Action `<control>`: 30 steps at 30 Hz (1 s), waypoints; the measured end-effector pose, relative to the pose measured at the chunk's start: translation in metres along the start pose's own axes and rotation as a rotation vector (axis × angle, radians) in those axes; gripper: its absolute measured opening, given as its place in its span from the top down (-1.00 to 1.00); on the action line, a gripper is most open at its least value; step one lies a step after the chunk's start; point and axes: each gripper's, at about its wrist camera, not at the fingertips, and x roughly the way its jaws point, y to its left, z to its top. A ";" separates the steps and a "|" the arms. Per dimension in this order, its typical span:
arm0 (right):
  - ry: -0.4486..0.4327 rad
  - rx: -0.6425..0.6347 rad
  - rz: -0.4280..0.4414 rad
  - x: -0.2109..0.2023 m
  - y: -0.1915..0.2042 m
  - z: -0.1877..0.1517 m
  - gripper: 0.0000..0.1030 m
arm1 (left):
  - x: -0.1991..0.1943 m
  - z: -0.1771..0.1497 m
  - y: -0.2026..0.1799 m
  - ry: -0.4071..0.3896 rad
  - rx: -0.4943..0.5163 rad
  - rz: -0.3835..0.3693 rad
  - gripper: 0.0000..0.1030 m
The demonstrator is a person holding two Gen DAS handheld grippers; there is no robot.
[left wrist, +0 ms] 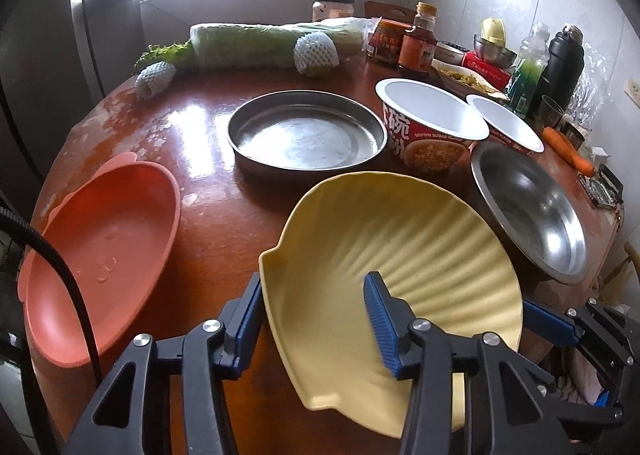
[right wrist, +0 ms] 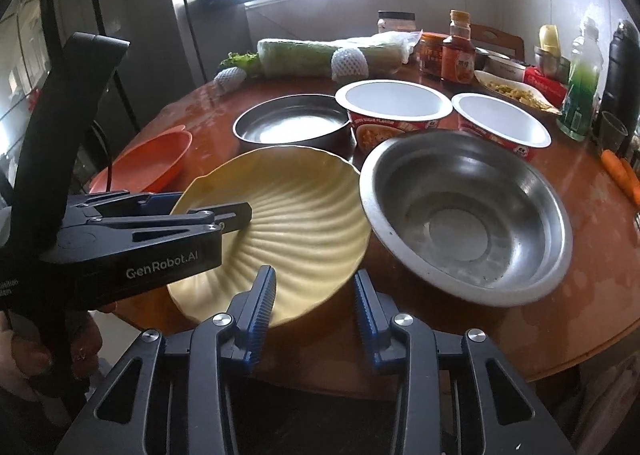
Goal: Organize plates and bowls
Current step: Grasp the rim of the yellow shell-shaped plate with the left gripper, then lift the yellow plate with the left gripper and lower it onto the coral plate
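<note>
Both grippers at the yellow shell-shaped plate on the round wooden table.

The wooden table (left wrist: 224, 223) carries all the dishes. At its far side lies a long wrapped cabbage (left wrist: 276, 45). In the middle stands a flat steel pan (left wrist: 306, 135), and to its right are two empty instant-noodle bowls (left wrist: 434, 123), one just beside the other. A steel bowl (right wrist: 466, 215) sits near the right edge of the table, and an orange plastic plate (left wrist: 100, 255) lies at the left. The yellow shell-shaped plate (left wrist: 384, 251) is at the near edge, tilted, its rim touching the steel bowl. The left gripper (left wrist: 314, 319) has its fingers on the left rim of this plate, one finger inside and one outside. The right gripper (right wrist: 316, 303) has its fingers on the near right rim in the same way. Whether the pads really press the rim, I cannot tell.
</note>
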 end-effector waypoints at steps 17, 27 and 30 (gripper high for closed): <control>-0.095 -0.085 0.089 -0.025 0.050 0.031 0.22 | -0.074 0.004 0.058 -0.143 -0.115 0.072 0.04; -0.107 -0.191 0.177 -0.002 0.121 0.064 0.20 | -0.084 0.005 0.131 -0.164 -0.208 0.169 0.04; -0.089 -0.201 0.191 0.010 0.134 0.070 0.20 | -0.077 0.007 0.147 -0.157 -0.223 0.188 0.04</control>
